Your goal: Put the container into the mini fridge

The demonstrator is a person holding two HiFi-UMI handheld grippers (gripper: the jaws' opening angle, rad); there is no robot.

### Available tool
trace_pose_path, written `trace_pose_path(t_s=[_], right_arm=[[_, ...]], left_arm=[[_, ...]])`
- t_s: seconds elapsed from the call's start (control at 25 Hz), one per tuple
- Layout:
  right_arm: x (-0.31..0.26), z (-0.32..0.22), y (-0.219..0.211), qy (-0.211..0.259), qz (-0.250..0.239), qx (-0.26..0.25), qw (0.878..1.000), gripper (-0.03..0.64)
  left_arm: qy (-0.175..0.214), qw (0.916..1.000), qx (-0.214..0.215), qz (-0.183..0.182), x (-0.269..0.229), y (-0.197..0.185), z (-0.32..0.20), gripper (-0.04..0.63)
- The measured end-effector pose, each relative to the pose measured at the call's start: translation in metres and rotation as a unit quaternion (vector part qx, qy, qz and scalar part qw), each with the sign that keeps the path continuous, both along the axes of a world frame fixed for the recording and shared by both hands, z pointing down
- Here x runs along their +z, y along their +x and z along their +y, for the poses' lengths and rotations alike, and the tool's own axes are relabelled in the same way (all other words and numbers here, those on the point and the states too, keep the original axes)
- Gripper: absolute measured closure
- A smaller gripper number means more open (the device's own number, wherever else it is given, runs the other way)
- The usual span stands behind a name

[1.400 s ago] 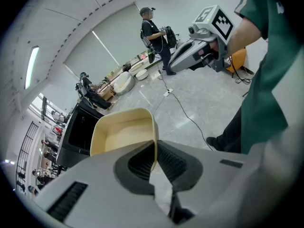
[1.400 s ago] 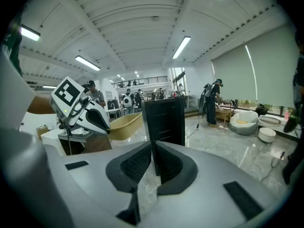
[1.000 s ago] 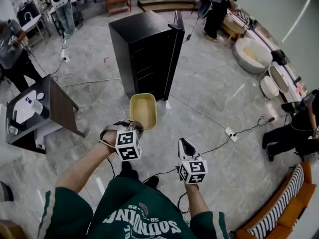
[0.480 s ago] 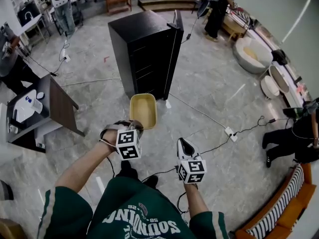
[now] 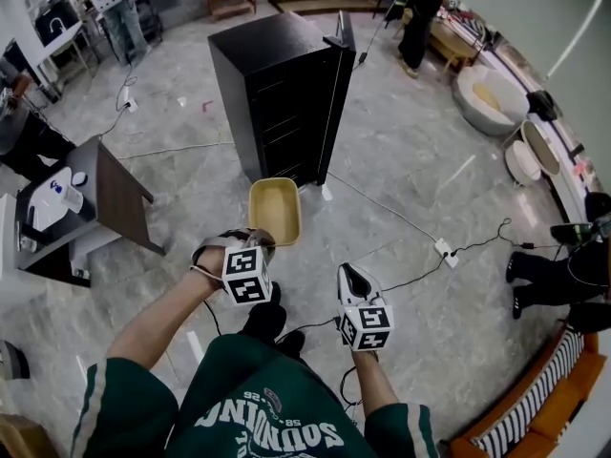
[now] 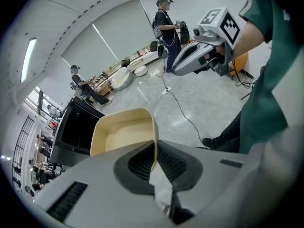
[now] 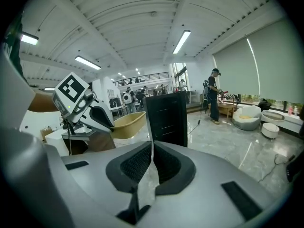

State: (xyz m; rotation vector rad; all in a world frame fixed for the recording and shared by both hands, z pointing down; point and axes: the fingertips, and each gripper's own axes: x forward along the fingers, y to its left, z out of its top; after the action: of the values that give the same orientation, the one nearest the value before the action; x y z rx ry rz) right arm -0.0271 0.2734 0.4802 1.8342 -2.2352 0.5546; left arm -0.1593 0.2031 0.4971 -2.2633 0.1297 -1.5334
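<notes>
Left tool [image 6: 154,161] gripping the container [image 6: 124,137] rim, right tool [image 7: 151,167] closed empty, as I step nearer the mini fridge [image 5: 277,93]

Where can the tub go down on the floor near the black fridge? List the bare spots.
Bare floor lies between the fridge and the side table. A wider patch opens right of the fridge, past the white cable. Crowded: around the power strip.
</notes>
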Motion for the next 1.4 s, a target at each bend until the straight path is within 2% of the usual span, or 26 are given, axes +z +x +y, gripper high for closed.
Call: trace_pose_path(t_s=[0.4, 0.68, 1.08, 1.4], right_arm=[[-0.005, -0.05, 0.008, -0.002, 0.012, 0.008, 1.0, 0.58], [0.0, -0.103, 0.013, -0.012, 0.018, 0.015, 1.0, 0.58], [-0.002, -0.163, 0.002, -0.019, 0.028, 0.024, 0.999, 0.58], [-0.005, -0.178, -0.007, -0.024, 0.033, 0.037, 0.998, 0.58]], left_arm=[[-0.011, 0.9997, 0.017, 0.014, 0.004, 0.023, -0.051, 0.571], [-0.017, 0.9992, 0.03, 0.02, 0.009, 0.033, -0.104, 0.571], [-0.029, 0.9977, 0.054, 0.028, 0.016, 0.032, -0.163, 0.572], [-0.03, 0.9963, 0.073, 0.034, 0.017, 0.03, -0.182, 0.572]])
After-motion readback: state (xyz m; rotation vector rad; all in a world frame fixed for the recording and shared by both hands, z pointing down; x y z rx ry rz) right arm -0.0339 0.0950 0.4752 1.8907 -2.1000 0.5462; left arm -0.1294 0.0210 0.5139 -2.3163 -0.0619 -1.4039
